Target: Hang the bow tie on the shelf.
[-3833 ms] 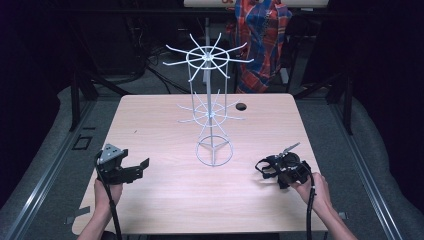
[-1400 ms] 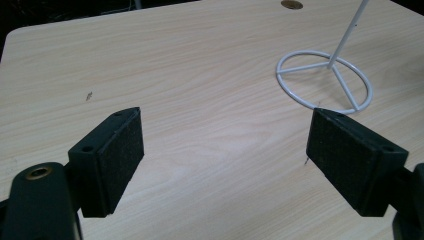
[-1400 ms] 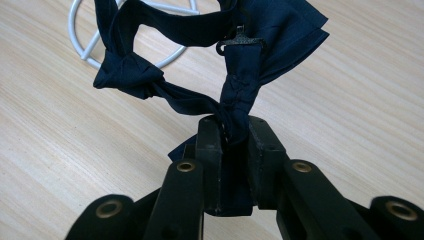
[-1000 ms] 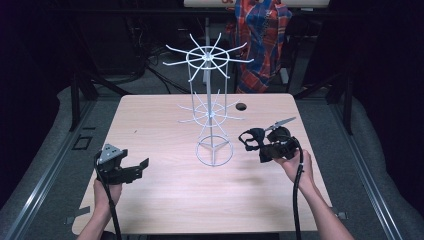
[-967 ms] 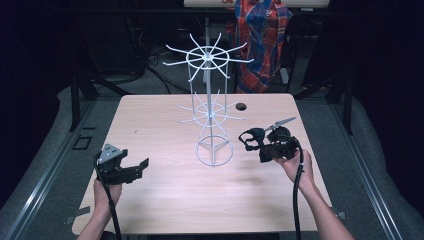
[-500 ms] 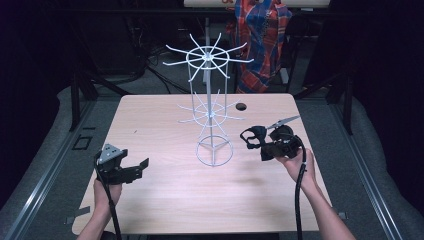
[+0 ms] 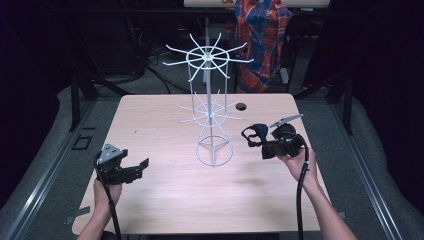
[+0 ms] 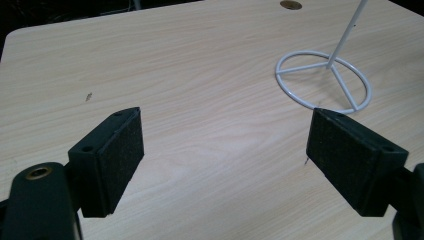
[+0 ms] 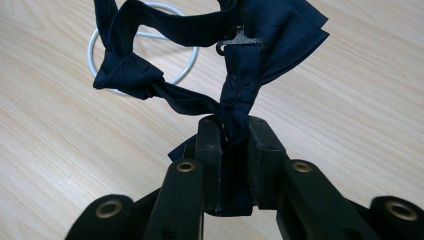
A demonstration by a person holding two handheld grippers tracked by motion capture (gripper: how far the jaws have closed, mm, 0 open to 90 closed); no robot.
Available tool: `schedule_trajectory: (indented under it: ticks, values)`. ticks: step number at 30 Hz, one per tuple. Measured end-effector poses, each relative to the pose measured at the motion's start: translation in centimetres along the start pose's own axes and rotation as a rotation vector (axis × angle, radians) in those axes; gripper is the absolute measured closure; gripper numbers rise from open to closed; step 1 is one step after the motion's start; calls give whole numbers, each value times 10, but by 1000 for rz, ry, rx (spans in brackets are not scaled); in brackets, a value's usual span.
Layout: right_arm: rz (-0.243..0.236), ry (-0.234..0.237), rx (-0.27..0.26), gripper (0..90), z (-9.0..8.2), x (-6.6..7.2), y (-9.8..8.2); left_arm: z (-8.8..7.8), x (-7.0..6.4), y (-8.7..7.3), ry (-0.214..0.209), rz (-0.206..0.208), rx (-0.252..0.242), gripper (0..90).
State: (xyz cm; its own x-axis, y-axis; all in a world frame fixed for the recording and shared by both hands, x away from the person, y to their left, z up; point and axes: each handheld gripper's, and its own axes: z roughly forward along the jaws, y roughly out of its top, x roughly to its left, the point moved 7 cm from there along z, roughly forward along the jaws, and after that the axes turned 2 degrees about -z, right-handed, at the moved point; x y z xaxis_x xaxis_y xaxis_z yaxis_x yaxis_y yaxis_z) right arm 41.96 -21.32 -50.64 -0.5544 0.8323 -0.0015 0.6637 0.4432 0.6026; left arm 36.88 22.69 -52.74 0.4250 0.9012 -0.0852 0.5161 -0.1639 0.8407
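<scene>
Right now the right gripper [image 9: 235, 135] pinches a dark navy bow tie [image 9: 200, 55] by its bunched strap, its jaws pressed together on the fabric. In the high view that gripper [image 7: 267, 145] holds the tie [image 7: 254, 135] above the wooden surface [image 7: 165, 200], just beside the white wire rack [image 7: 210, 110] and to the right of its ring-shaped base. A small metal clasp [image 9: 239, 39] shows on the tie's strap. The left gripper [image 8: 225, 150] hangs low over the surface near its front left corner, jaws spread wide with nothing between them, well apart from the rack.
</scene>
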Motion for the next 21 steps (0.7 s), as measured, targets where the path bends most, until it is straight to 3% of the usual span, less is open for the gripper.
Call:
schedule_trajectory:
  ticks: [21]
  values:
    - [20, 5, -37, 780, -12, -5, 4, 0, 0, 0, 1, 1, 3, 156]
